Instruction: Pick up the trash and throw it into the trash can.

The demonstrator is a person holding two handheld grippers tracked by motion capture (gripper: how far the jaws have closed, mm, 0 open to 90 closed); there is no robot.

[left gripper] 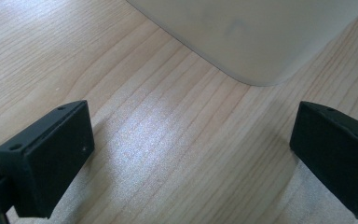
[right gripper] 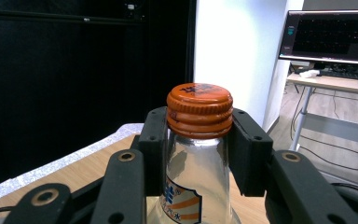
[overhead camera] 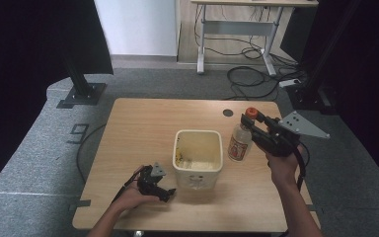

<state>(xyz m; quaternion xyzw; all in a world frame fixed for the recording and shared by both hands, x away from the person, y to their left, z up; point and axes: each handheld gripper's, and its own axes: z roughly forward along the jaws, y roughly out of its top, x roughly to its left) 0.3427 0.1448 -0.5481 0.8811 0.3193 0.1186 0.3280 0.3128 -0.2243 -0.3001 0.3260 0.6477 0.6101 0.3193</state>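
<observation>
A clear glass bottle (overhead camera: pixel 240 143) with an orange cap (overhead camera: pixel 250 113) and a red-and-white label hangs just right of the cream bin (overhead camera: pixel 198 157). My right gripper (overhead camera: pixel 254 122) is shut on its neck, right under the cap. In the right gripper view the two black jaws clamp both sides of the bottle (right gripper: pixel 196 177) below the orange cap (right gripper: pixel 199 110). My left gripper (overhead camera: pixel 164 192) rests low on the table (overhead camera: pixel 138 128) at the bin's front left corner, open. In the left gripper view its jaws stand wide apart over bare wood, with the cream bin (left gripper: pixel 256 32) wall ahead.
The bin stands in the middle of the wooden table, with dirty marks inside. A dark round hole (overhead camera: pixel 228 112) sits near the table's far edge. Grey carpet, black stand bases, a desk (overhead camera: pixel 237 24) and floor cables (overhead camera: pixel 249 74) lie beyond.
</observation>
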